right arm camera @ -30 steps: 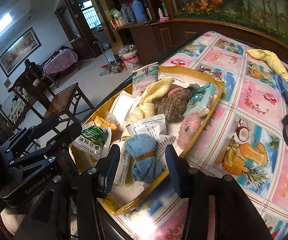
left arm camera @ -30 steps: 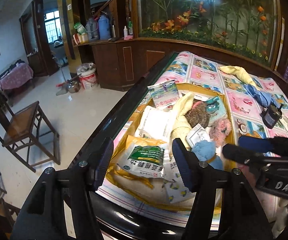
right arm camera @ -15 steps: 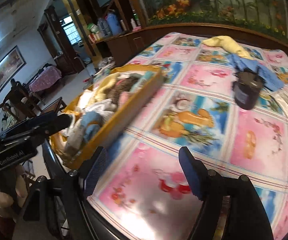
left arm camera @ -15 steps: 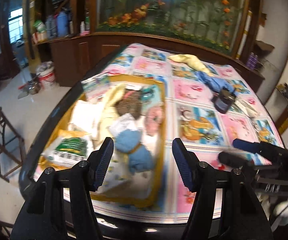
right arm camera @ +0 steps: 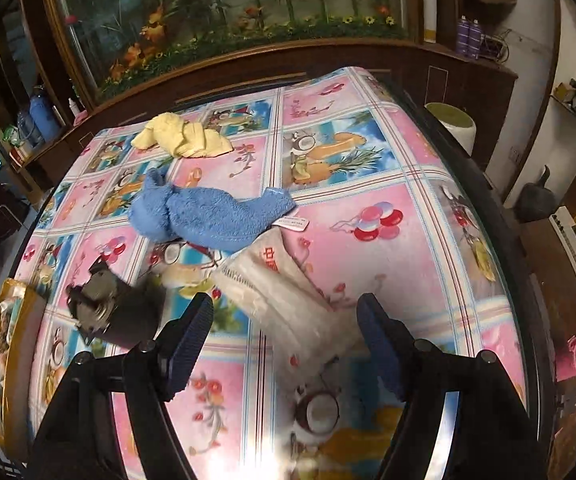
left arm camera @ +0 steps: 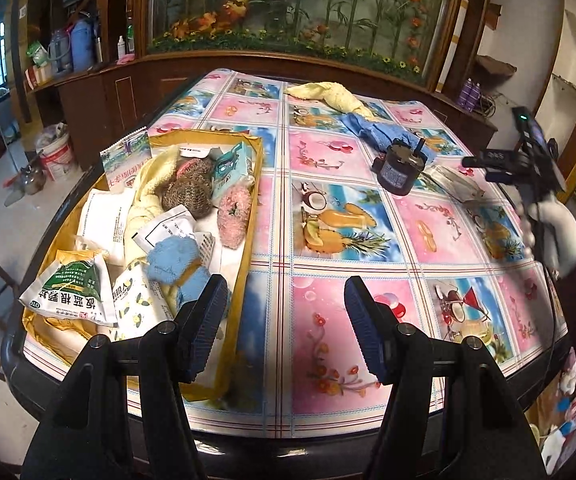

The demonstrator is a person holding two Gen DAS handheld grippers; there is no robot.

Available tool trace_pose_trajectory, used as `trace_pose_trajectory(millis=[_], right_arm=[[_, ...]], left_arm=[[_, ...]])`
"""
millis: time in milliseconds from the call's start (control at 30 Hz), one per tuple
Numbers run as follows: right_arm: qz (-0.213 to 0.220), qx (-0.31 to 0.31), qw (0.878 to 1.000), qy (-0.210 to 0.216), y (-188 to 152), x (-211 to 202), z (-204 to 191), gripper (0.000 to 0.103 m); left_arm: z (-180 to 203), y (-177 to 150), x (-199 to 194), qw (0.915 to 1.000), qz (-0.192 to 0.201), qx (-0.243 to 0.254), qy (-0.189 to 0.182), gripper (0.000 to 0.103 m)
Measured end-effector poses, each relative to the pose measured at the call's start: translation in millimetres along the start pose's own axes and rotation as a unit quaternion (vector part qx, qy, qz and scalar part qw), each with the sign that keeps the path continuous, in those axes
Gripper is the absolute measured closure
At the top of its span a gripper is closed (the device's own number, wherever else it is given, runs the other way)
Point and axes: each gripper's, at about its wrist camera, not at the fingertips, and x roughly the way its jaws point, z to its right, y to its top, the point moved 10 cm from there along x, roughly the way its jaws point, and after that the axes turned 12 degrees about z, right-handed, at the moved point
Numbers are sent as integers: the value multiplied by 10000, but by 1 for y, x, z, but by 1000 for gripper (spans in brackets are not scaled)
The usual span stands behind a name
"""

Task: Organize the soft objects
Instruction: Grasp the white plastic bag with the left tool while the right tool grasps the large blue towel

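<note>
A yellow tray (left arm camera: 252,216) at the table's left holds packets, a yellow cloth, scrubbers, a pink puff and a rolled blue cloth (left arm camera: 176,258). A blue towel (right arm camera: 212,216) and a yellow towel (right arm camera: 184,140) lie loose on the far part of the table; both also show in the left wrist view, blue towel (left arm camera: 367,128), yellow towel (left arm camera: 335,94). A clear plastic packet (right arm camera: 288,284) lies just ahead of my right gripper (right arm camera: 286,344), which is open and empty. My left gripper (left arm camera: 286,326) is open and empty above the table's near edge, right of the tray.
A black cylindrical device (right arm camera: 112,308) stands left of the packet; it also shows in the left wrist view (left arm camera: 401,166). The table has a patterned pink and blue cloth (left arm camera: 327,320) and a dark rim. A wooden cabinet with a flower display (left arm camera: 288,8) runs behind.
Both grippers swung right, away from the tray. The right gripper moved to the table's far right side and now faces the plastic packet and blue towel. Both stayed open.
</note>
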Motion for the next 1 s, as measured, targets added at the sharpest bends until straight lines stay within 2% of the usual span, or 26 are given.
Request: trace_pose_trajectory(millis=[100,167,233,300,400,467,533,567,633,700,767,800,833,1000], right_arm=[[-317,137,9994,31,-2,30,2,33],[-496,274,9984,94,-9,42,1,69],[-598,320,9973,270,-18,42,-6,76],[-689,21,9966,458,-32,30,-23,78],[-985,-131,9899,1011,-63,6,-56,78],[-1316,-347,9795,1485,-91,-16,-84,71],[-1445,-466,9692,1937,-100,-35,-102,71],[-1404,-436,9680,2036,-96,-41,-104,71],[-925,-430,9794,1740,-66,-46,-93,70],[-512,-540,9871,1415,-34,-40,-85,64],[-215,-744,9906,1127,-5,-27,-84,45],[-89,-917,9906,1016,10,-16,-86,40],[-26,-1128,9890,956,21,-4,-92,32],[-320,-1753,9822,602,43,60,-114,31]], left_arm=[[2,-1,1,10000,-48,28,12,41],[5,-2,2,10000,-74,56,3,41],[8,-3,5,9999,-100,85,-15,41],[11,-4,9,9999,-127,92,-54,41],[19,-5,19,9996,-199,95,-170,42],[29,-6,28,9990,-293,101,-315,42],[41,-9,36,9980,-402,139,-474,42],[47,-10,38,9974,-431,163,-551,42],[57,-12,37,9965,-447,236,-671,42],[61,-13,34,9960,-443,280,-727,41],[59,-13,30,9962,-443,297,-682,42],[56,-13,27,9966,-429,295,-637,42],[52,-12,23,9971,-411,289,-578,42],[19,-7,0,9993,-288,136,-180,42]])
